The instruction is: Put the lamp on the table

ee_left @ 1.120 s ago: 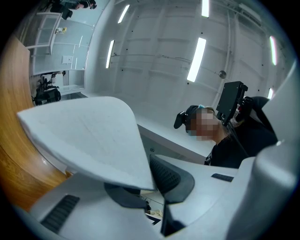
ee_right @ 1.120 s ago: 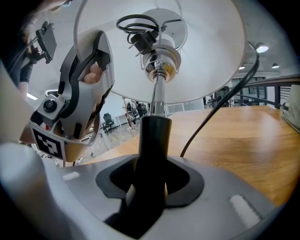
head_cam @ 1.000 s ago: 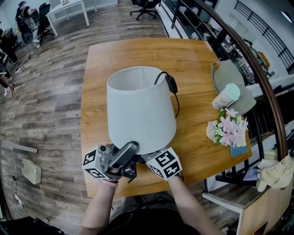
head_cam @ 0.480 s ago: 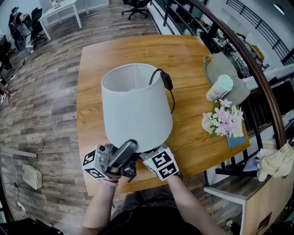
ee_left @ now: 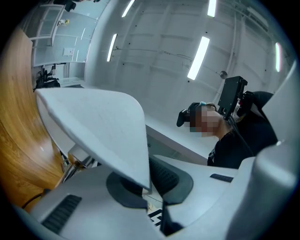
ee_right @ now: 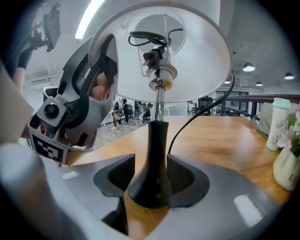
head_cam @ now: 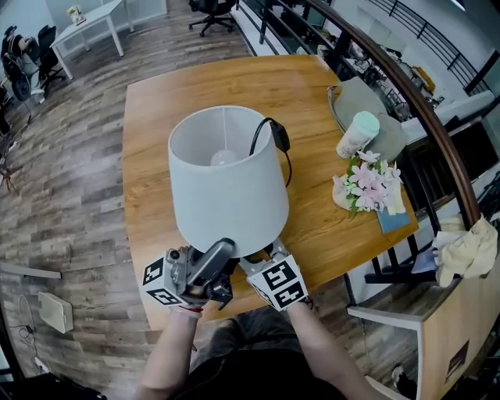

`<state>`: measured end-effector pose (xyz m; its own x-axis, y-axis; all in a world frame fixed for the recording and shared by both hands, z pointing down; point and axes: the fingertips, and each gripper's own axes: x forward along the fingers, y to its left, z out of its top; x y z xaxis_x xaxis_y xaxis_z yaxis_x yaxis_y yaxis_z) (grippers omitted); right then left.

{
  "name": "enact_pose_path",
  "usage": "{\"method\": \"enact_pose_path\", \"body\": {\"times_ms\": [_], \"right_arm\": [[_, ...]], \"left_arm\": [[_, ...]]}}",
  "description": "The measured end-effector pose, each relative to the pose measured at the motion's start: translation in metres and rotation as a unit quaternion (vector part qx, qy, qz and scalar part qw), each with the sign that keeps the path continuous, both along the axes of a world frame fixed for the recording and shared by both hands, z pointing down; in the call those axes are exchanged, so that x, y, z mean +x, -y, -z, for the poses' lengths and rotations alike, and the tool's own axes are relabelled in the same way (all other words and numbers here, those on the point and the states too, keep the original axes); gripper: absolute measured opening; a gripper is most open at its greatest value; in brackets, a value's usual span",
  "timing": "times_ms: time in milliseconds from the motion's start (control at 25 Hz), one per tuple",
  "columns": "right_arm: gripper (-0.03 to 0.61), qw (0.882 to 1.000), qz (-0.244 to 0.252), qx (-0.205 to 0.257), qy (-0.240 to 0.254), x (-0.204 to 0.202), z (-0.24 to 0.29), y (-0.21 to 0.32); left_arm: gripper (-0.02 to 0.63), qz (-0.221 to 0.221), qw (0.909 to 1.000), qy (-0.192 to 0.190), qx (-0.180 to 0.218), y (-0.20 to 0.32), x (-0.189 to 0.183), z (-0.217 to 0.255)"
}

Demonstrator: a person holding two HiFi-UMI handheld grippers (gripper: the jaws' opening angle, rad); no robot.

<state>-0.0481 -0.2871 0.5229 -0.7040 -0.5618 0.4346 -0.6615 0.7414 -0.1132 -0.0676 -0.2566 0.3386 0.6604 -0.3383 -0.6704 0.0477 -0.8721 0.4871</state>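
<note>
1. A plank floor surrounds a wooden table.
2. Nearest, at the table's front edge, the left gripper has its jaws closed on the lower rim of the lampshade — the thin edge is pinched between the pads.
3. Just beside it, the right gripper has its jaws spread wide on either side of the black base, which rests on the wood without being squeezed.
4. The lamp stands upright near that front edge, and a black cord loops over the shade's far rim.
5. Further right are pink flowers and a green-lidded cup.
6. Farthest off — a white desk.
</note>
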Motion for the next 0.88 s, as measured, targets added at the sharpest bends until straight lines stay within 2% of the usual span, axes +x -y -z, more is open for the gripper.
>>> {"method": "enact_pose_path", "body": {"times_ms": [240,360,440,880], "right_arm": [[0.2,1.0,-0.021,0.01,0.007,0.009,0.007,-0.015],[0.109,0.999,-0.031,0.019,0.011,0.012,0.012,-0.023],[0.007,0.999,-0.035,0.025,0.013,0.014,0.016,-0.027],[0.006,0.998,-0.034,0.05,0.013,0.015,0.028,-0.051]], "left_arm": [[0.002,-0.008,0.9999,0.007,-0.004,-0.013,0.005,-0.004],[0.002,-0.012,0.9998,0.013,-0.006,-0.022,0.006,-0.006],[0.002,-0.014,0.9997,0.017,-0.007,-0.027,0.007,-0.009],[0.006,-0.026,0.9988,0.04,-0.01,-0.051,0.016,-0.021]]}}
